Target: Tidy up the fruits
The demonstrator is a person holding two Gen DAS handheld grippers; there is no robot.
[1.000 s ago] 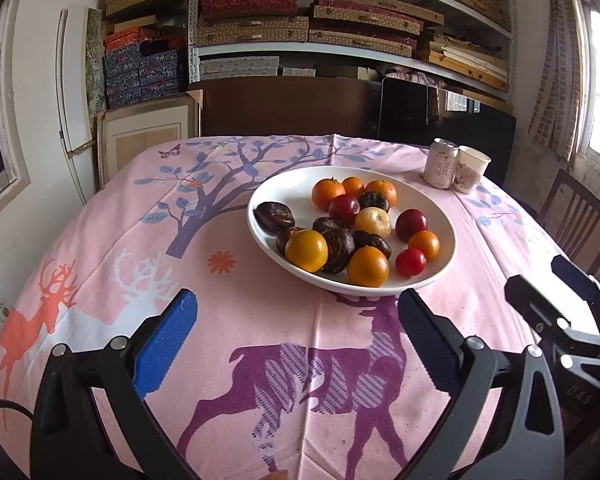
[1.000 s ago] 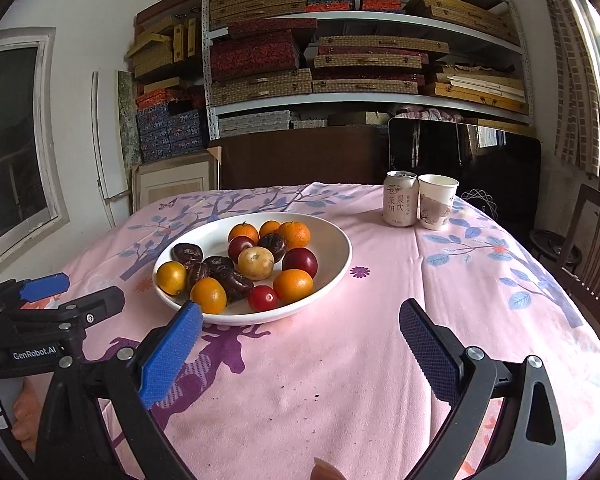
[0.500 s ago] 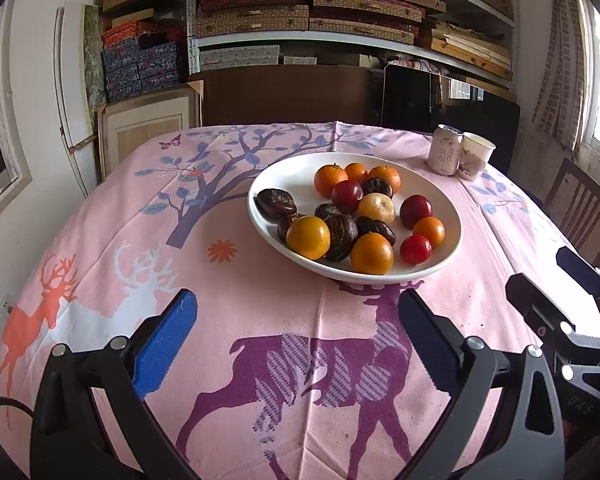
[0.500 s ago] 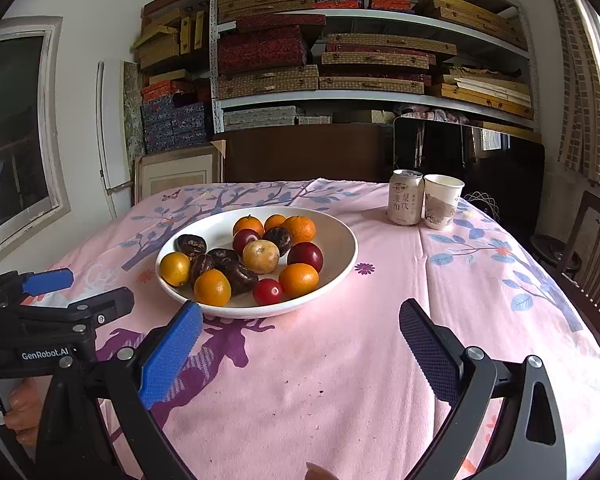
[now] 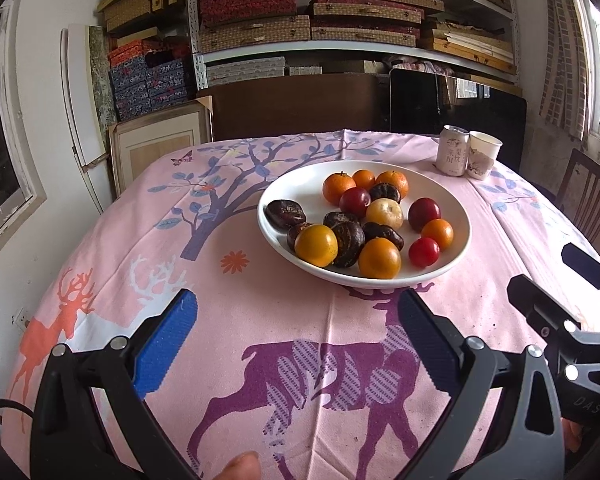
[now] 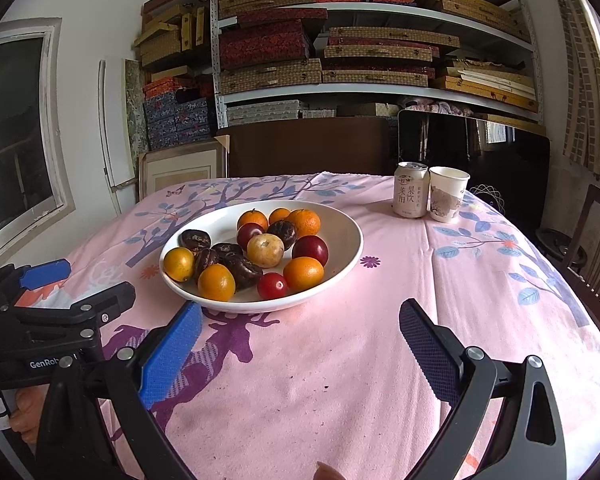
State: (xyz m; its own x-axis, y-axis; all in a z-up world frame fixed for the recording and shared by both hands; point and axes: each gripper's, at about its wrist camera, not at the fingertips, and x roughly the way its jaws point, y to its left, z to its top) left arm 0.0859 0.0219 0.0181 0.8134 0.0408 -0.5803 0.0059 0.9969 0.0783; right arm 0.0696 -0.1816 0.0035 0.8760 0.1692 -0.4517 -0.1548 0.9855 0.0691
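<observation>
A white bowl point(image 5: 292, 184) point(image 6: 340, 224) stands on the pink tablecloth and holds several fruits: oranges point(image 5: 379, 258) point(image 6: 303, 273), red plums point(image 5: 424, 252) point(image 6: 272, 285), dark wrinkled fruits point(image 5: 285, 213) point(image 6: 195, 239) and one pale yellow fruit point(image 5: 384, 213) point(image 6: 265, 250). My left gripper point(image 5: 298, 308) is open and empty, hovering over the cloth just short of the bowl. My right gripper point(image 6: 300, 316) is open and empty, near the bowl's front right. Each gripper also shows at the edge of the other's view.
A drink can point(image 5: 453, 151) point(image 6: 411, 189) and a paper cup point(image 5: 483, 155) point(image 6: 447, 193) stand at the table's far right. A wooden chair point(image 6: 596, 240) is to the right. Shelves of boxes point(image 6: 340, 60) line the wall behind.
Both grippers have drawn back and risen slightly; the bowl looks a little farther and lower in both views. Jaws stay open.
</observation>
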